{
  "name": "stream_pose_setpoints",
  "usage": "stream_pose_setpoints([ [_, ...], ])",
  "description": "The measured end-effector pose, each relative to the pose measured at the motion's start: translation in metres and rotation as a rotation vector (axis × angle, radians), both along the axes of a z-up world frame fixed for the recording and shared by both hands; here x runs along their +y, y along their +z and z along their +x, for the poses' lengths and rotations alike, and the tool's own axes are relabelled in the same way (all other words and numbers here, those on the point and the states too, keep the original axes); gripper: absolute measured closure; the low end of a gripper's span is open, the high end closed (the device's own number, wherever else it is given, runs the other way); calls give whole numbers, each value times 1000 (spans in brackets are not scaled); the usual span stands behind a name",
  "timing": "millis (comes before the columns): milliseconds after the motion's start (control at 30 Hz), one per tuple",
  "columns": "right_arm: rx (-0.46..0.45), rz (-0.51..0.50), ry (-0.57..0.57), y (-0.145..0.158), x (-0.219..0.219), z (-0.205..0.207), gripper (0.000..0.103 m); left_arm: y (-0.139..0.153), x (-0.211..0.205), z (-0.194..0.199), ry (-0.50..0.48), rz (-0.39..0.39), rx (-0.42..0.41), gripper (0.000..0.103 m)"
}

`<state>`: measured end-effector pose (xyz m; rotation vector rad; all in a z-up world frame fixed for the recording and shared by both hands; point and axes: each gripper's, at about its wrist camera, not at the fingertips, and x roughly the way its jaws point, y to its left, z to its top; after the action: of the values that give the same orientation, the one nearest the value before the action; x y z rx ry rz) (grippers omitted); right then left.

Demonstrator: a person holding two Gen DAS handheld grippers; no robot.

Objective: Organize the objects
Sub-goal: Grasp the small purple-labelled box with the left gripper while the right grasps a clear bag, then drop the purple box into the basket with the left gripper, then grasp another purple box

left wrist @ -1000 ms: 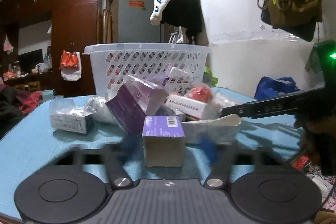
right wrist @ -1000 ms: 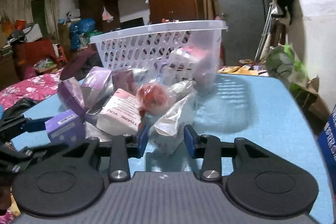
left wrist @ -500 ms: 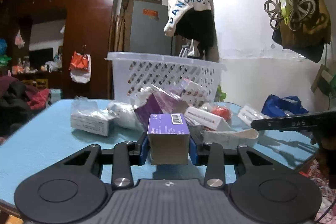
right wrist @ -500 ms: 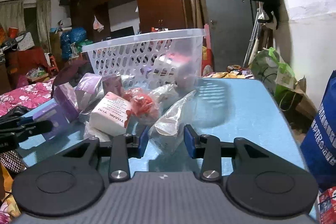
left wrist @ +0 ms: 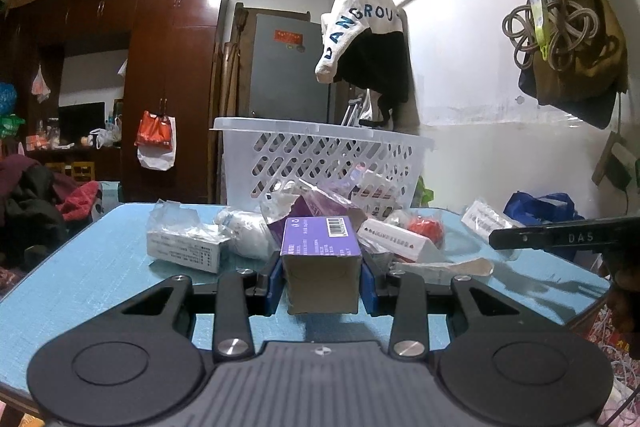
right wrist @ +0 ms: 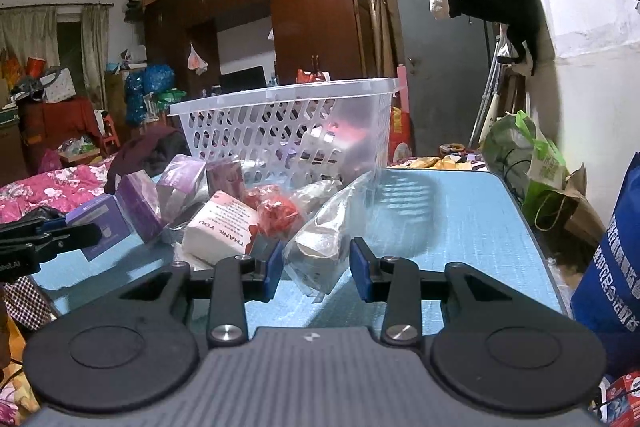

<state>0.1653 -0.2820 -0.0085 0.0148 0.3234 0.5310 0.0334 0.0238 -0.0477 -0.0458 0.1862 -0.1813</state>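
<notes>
My left gripper (left wrist: pixel 322 277) is shut on a purple-topped cardboard box (left wrist: pixel 320 263) and holds it above the blue table (left wrist: pixel 100 267). The same box (right wrist: pixel 102 227) shows at the left of the right wrist view. My right gripper (right wrist: pixel 316 267) has its blue pads on both sides of a clear plastic bag (right wrist: pixel 324 235) with something white inside; the bag looks held. A white slotted basket (left wrist: pixel 320 155) stands at the back of the table, with packets inside. In front of it lies a heap of boxes and bags.
The heap holds a white box in plastic (left wrist: pixel 184 247), a "THANK YOU" packet (right wrist: pixel 222 227), a red bagged item (right wrist: pixel 276 211) and purple boxes (right wrist: pixel 140 207). A blue bag (right wrist: pixel 608 267) stands right of the table. A wall with hanging bags is on the right.
My left gripper closed on the purple-topped box and lifted it off the table. My right gripper drew back a little with the plastic bag between its pads.
</notes>
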Motion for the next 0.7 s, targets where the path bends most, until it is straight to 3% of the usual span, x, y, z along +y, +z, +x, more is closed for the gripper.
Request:
stream_pose_setpoints([
  [467,-33,24,20,7,-1,-1,63,8,11,-3,11,-51,-29,61],
  [700,-149,4,67,41,8,-5,63,50,20,11,-31,-72,-110,61],
])
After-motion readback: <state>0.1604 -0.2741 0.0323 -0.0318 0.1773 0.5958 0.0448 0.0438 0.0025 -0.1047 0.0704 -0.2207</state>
